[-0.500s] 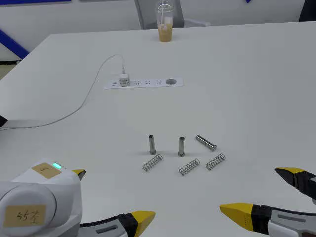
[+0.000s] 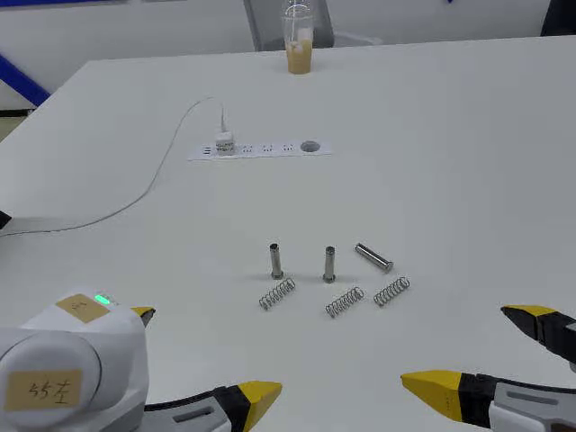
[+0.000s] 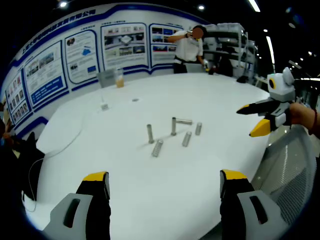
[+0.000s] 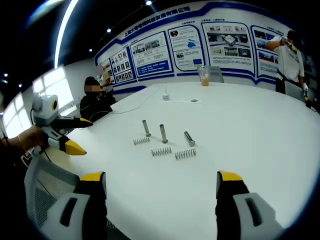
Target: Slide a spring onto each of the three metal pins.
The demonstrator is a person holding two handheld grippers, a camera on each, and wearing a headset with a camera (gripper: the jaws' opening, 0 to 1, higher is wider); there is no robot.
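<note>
Two metal pins stand upright [image 2: 276, 261] [image 2: 329, 265] on the white table, and a third pin [image 2: 373, 257] lies on its side to their right. Three loose springs [image 2: 277, 293] [image 2: 345, 302] [image 2: 391, 291] lie just in front of them. My left gripper [image 2: 202, 353] is open at the near left, well short of the springs. My right gripper [image 2: 475, 349] is open at the near right, also apart from them. The left gripper view has the pins [image 3: 173, 126] and springs [image 3: 157, 148] ahead of its open jaws. The right gripper view has them [image 4: 163, 133] [image 4: 161, 151] ahead too.
A white power strip [image 2: 261, 149] with a plugged charger and a cable trailing left lies further back. A plastic cup of drink [image 2: 300, 40] stands at the far edge by a chair. One person stands beyond the table [image 3: 189, 45]; another sits at its side [image 4: 92, 97].
</note>
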